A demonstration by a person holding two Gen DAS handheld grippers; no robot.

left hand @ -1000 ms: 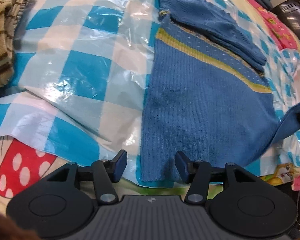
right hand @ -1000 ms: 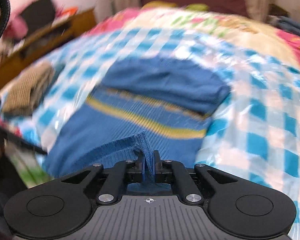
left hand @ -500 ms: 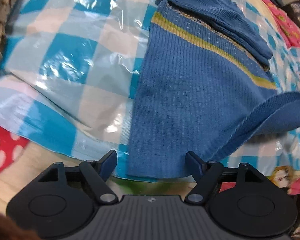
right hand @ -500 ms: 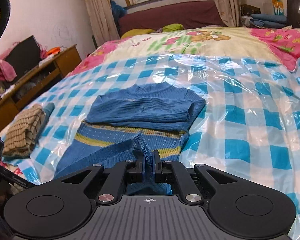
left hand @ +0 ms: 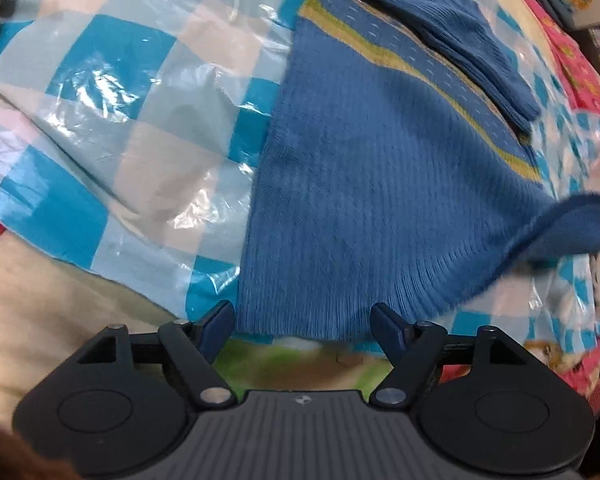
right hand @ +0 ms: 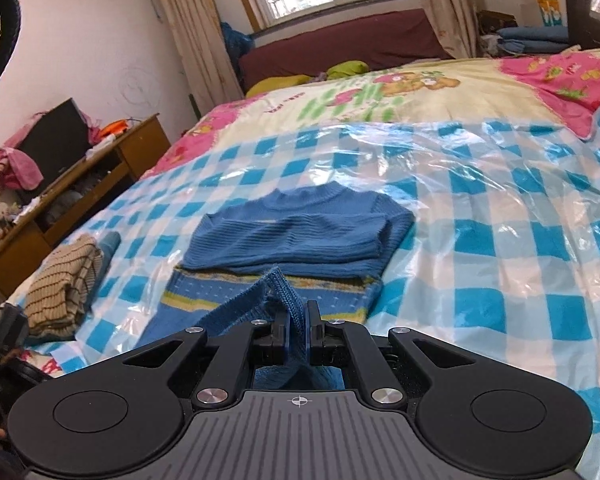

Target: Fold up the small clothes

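Blue sweater (left hand: pixel 364 200), yellow-green stripe; blue-white checked sheet (left hand: pixel 112 92).

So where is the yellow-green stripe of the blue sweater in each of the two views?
Left wrist view: the yellow-green stripe runs diagonally across the blue sweater in the upper right, just below the folded sleeves.
Right wrist view: the stripe lies low, left of centre, partly hidden behind the lifted hem.
Shared landmark: the folded sleeves, directly bordering the stripe band.

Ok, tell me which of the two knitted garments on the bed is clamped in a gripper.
The blue sweater with the yellow-green stripe. The right gripper is shut on its lifted hem corner, while the brown striped knit lies folded and untouched near the bed's left edge.
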